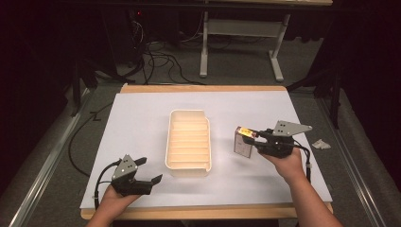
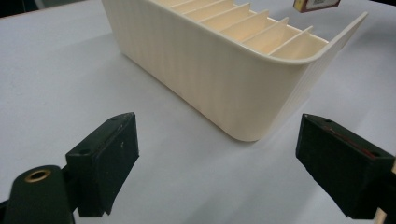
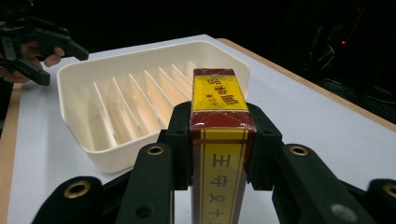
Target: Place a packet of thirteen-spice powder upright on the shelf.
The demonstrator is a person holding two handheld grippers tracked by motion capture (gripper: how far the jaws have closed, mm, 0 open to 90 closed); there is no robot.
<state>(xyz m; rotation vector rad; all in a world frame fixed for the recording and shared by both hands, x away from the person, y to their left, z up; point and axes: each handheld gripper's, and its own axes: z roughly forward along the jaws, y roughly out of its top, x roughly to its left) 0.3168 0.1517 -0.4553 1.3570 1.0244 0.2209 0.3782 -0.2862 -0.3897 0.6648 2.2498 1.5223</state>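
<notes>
Matt ribbed cream plastic tray (image 2: pixel 224 88), glossy film-wrapped card box (image 3: pixel 219 140) (red and yellow), smooth white tabletop (image 1: pixel 142 123)

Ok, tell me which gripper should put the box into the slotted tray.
Right. The right gripper is already shut on the box beside the tray; the left gripper is open and holds nothing.

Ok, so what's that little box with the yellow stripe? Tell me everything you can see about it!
The small box is dark red with a yellow stripe and printed characters on it, and it looks like glossy wrapped card. In the high view its broad side looks pale grey. It stands upright, shut between the black fingers of the right gripper, just right of the cream slotted tray and not touching it. Whether its bottom rests on the white sheet cannot be told.
</notes>
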